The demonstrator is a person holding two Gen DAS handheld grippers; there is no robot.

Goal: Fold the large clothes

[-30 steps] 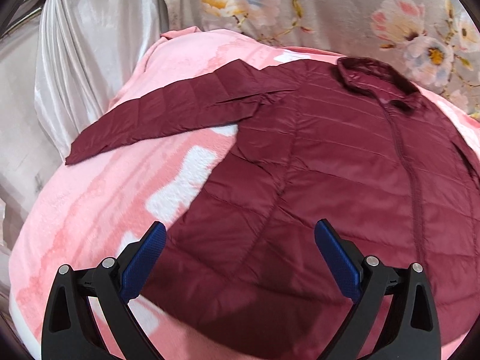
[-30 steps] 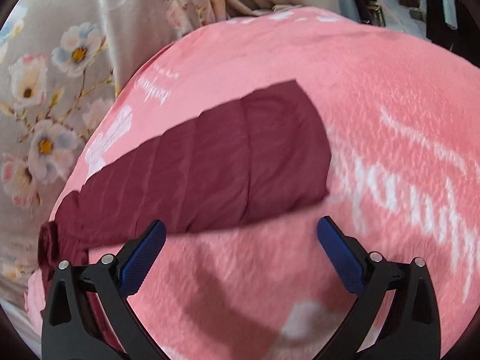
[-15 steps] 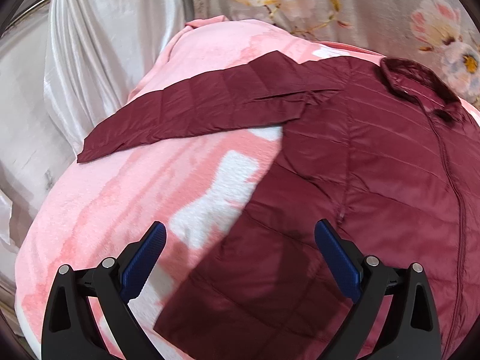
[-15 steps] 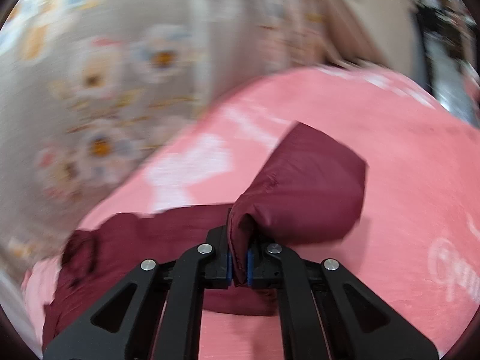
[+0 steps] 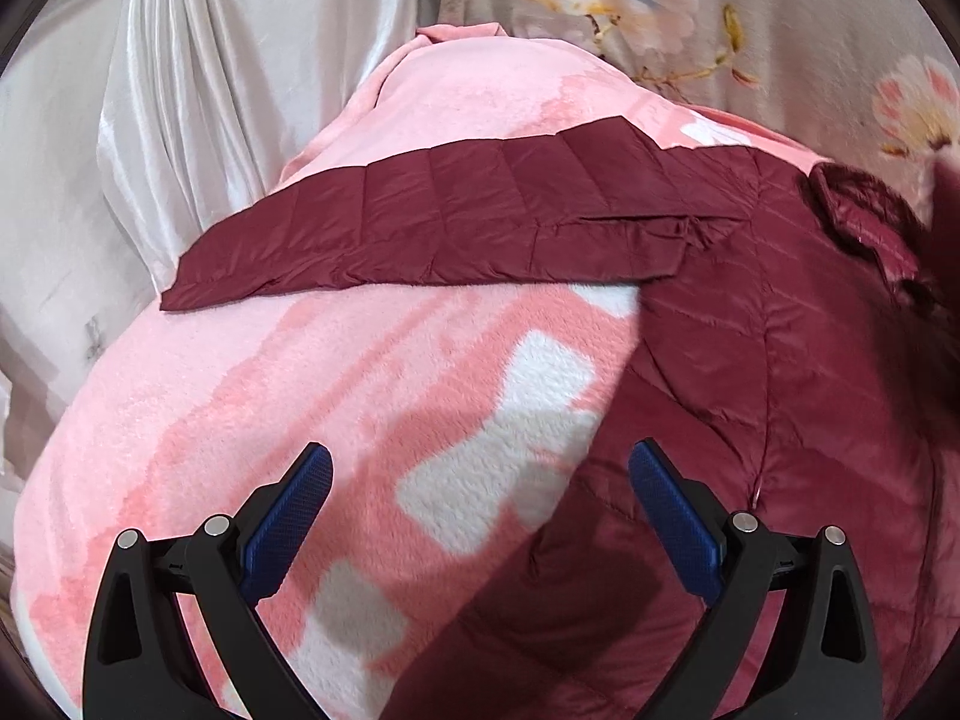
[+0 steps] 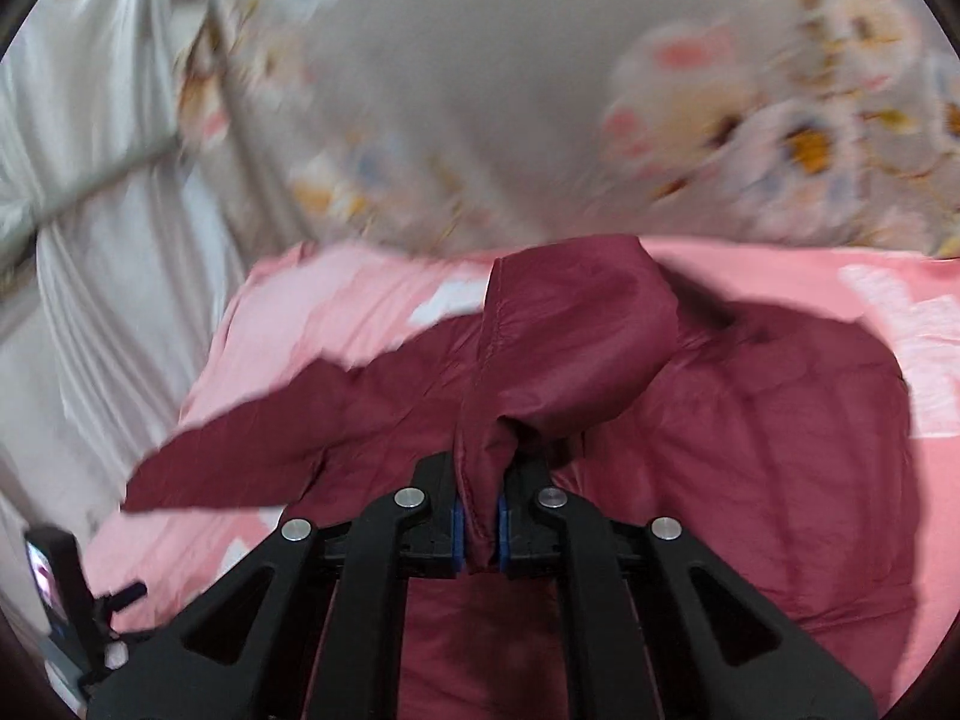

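Note:
A dark red quilted jacket [image 5: 780, 360] lies flat on a pink blanket [image 5: 270, 420]. Its left sleeve [image 5: 450, 222] stretches out to the left across the blanket. My left gripper [image 5: 480, 498] is open and empty, hovering above the blanket beside the jacket's left side. My right gripper [image 6: 478, 525] is shut on the cuff of the jacket's right sleeve [image 6: 570, 348] and holds it lifted over the jacket body [image 6: 750, 450]. The other sleeve also shows in the right wrist view [image 6: 252, 456].
A floral curtain [image 5: 690, 12] and a silvery-white drape [image 5: 210, 90] hang behind the blanket. A small dark device with a lit screen [image 6: 51, 588] stands at the blanket's left edge in the right wrist view.
My right gripper closed on the right sleeve's cuff and carried it up and over toward the jacket body. My left gripper moved left, off the jacket body and over the blanket, still open.

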